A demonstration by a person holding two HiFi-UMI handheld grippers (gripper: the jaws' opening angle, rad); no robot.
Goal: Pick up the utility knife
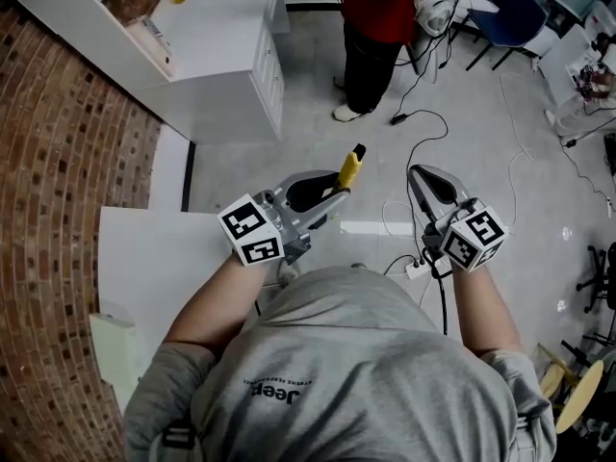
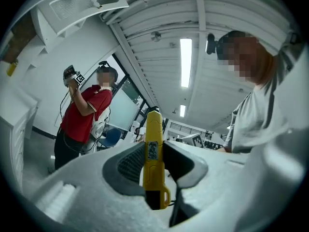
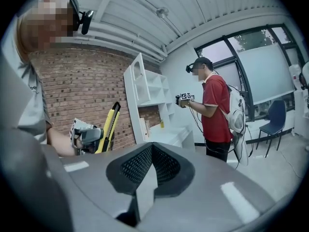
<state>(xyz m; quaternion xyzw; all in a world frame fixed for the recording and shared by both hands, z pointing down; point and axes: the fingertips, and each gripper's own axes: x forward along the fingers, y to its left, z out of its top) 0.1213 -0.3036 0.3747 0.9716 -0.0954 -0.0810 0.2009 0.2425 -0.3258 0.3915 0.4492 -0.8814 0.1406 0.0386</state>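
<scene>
Left gripper view: yellow knife (image 2: 153, 144) pinched near its tail end in left gripper (image 1: 332, 192), up off the white table (image 1: 144, 258), past its edge. Right gripper (image 3: 150, 166) jaws together, empty. Risk: the long body pivots or slips out on a sharp swing.

White flat table (image 1: 144, 258) at eight o'clock, pale cream box (image 1: 114, 349) at its left edge; grey floor (image 1: 318, 85) beyond, strewn with black cables (image 1: 397, 119).
</scene>
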